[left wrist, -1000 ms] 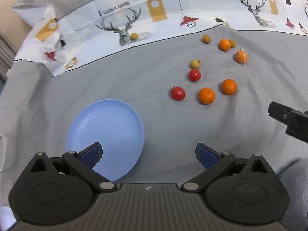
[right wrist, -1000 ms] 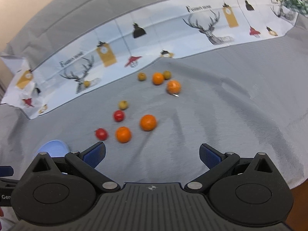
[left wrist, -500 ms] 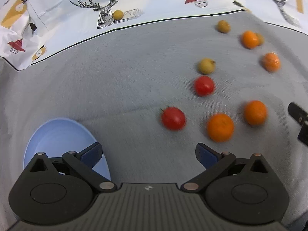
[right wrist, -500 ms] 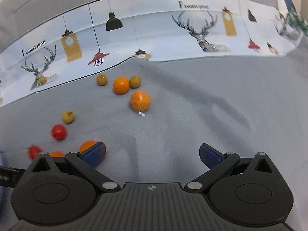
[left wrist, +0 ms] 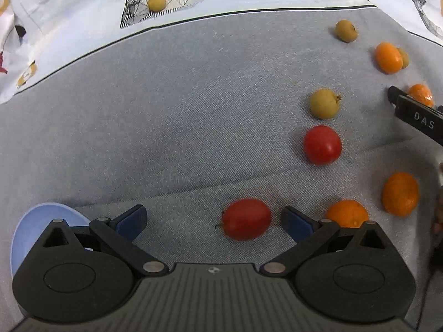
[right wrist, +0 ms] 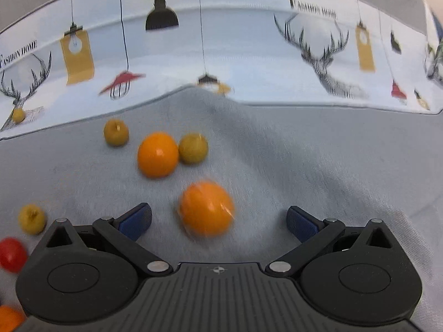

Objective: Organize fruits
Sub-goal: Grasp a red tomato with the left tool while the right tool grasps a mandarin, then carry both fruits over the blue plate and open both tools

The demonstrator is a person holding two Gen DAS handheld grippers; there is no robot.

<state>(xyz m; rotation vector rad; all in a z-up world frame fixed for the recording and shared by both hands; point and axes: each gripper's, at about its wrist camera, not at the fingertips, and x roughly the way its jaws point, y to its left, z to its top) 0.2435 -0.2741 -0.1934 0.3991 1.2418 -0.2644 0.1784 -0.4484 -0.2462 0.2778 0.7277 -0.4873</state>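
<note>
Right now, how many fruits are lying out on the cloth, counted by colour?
Orange fruits: 4
Red fruits: 2
Yellow-green fruits: 4
Total: 10

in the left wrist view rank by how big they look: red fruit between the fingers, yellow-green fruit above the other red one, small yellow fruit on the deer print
1. red fruit, nearest the camera, so unsure
2. yellow-green fruit
3. small yellow fruit, farthest

Left gripper (left wrist: 213,217): advanced, now straddling red tomato (left wrist: 246,222). Right gripper (right wrist: 218,217): advanced, now straddling orange (right wrist: 206,207).
</note>
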